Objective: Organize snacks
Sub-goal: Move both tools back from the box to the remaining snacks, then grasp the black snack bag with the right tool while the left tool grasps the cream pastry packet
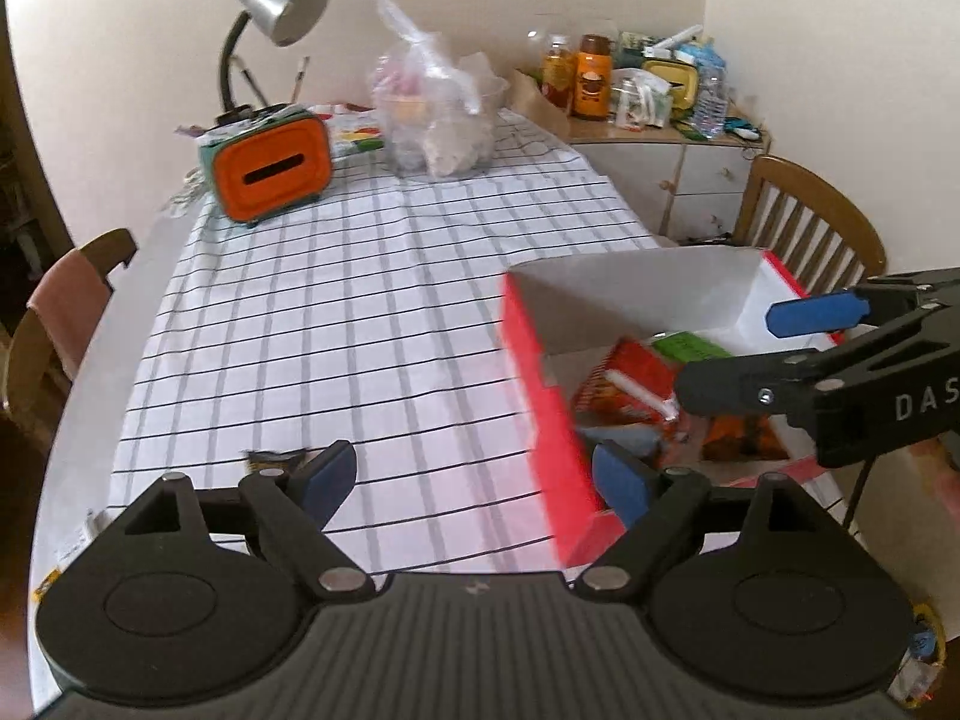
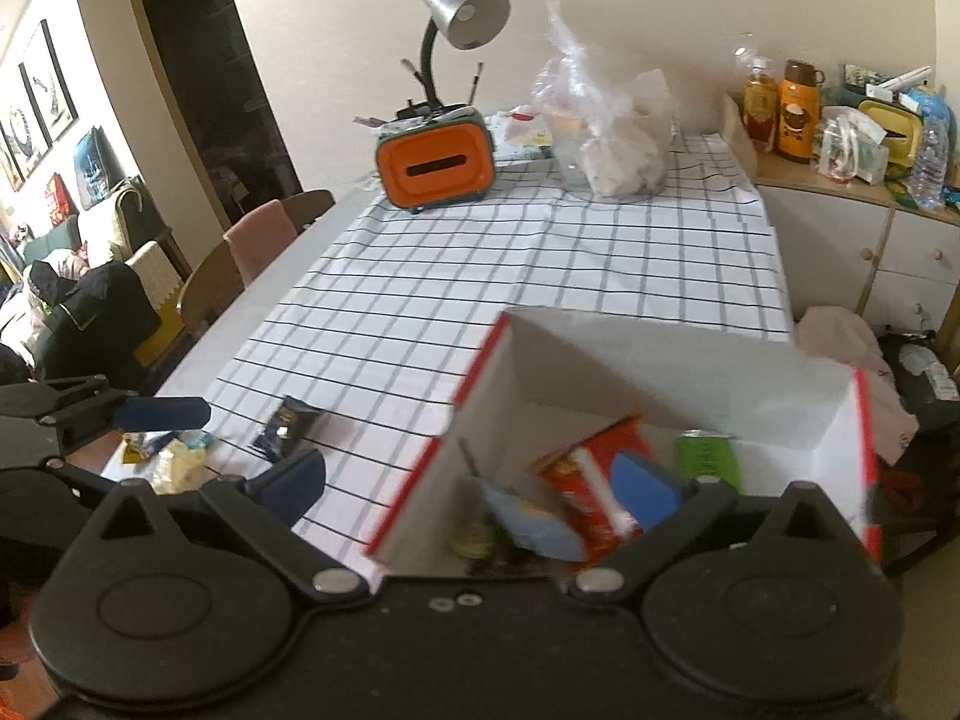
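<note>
The red-and-white box (image 2: 690, 372) sits on the checked tablecloth (image 1: 360, 312), snack packets (image 2: 591, 498) piled inside. Right gripper (image 2: 474, 486) is spread wide, empty, one blue pad (image 2: 645, 489) over the box's inside, the other left of its wall. Left gripper (image 1: 474, 480) also gapes, nothing pinched, straddling the box's red wall, a dark packet (image 1: 273, 459) just beside its left finger. Both tilt downward.

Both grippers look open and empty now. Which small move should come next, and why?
Probably the left gripper should move to the dark snack packet lying on the checked cloth outside the red box, and close on it. Several packets already sit in the box, this one does not, and the left gripper is nearer than the right gripper.
</note>
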`<state>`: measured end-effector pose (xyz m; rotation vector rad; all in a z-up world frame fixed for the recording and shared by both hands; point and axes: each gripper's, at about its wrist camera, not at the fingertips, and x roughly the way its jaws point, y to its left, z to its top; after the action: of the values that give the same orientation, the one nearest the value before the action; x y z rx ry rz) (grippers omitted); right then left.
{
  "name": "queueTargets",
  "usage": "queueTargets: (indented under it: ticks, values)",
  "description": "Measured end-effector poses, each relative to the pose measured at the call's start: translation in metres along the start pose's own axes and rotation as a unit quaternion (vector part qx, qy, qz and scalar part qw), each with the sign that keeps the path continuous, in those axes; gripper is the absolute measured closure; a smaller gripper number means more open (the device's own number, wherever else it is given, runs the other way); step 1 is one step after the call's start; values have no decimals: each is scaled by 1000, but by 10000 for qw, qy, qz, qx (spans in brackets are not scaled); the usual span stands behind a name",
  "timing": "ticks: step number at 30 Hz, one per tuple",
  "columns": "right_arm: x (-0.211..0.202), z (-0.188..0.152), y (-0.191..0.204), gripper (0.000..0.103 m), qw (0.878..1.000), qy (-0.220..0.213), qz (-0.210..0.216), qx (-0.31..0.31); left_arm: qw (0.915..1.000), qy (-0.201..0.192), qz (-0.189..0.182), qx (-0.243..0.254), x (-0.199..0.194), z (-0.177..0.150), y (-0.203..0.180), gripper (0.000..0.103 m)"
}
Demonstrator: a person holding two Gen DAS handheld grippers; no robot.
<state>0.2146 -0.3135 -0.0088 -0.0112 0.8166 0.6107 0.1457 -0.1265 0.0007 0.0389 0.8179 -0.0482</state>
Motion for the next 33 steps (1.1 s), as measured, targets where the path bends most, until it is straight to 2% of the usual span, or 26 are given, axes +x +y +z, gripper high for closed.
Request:
queueTargets:
  ticks: [5,20,33]
  values:
    - [19,1,35,1,9999,90,-13,-43,9997,49,212,-54,-5,-16,40,17]
    - [90,4,122,1,9986,472,-159,-186,9974,253,517,-445,-11,-66,154,17]
    - [173,12,162,3,9950,867,-429,-246,9930,431,844,-699,5,-109,201,17]
